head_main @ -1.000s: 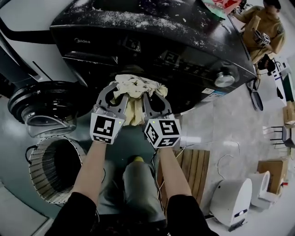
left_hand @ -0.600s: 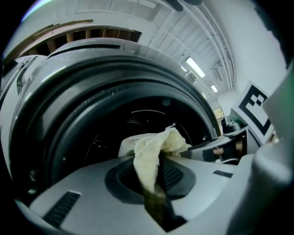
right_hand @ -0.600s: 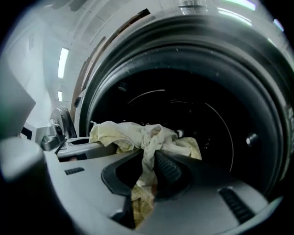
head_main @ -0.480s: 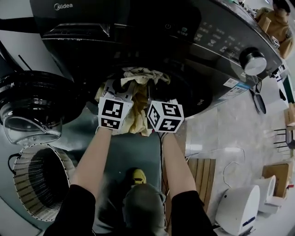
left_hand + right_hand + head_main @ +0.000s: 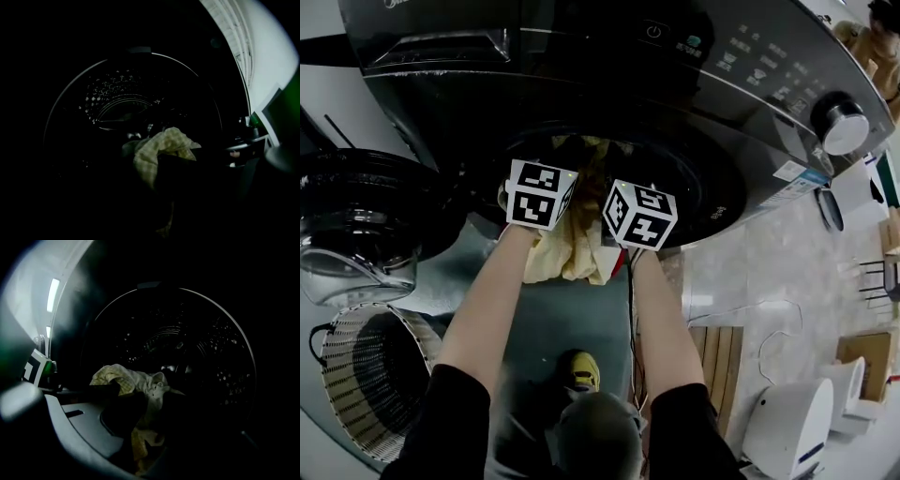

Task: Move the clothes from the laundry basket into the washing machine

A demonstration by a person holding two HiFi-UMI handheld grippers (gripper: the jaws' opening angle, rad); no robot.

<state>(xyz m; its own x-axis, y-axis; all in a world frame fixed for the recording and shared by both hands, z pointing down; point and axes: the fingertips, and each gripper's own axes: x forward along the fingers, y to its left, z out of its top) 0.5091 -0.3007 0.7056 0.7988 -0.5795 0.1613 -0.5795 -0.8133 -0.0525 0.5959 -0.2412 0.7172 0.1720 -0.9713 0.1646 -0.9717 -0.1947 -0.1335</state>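
Both gripper views are sinking into near-black; ahead of the jaws only the pale cloth [image 5: 159, 145] is catching light, while daylight is bleeding in at the outer edges. The head view is showing brighter, bending at its rim, glare glinting on the washing machine [image 5: 675, 84].

— What sort of place are you in?

— A lab or workroom with a laundry corner, I'd say. A washing machine [image 5: 581, 84] fills the top and a laundry basket [image 5: 342, 375] sits lower left. At right, loose cables [image 5: 769, 319], wooden slats [image 5: 717, 375] and a cardboard box [image 5: 862, 361] litter my floor [image 5: 750, 253].
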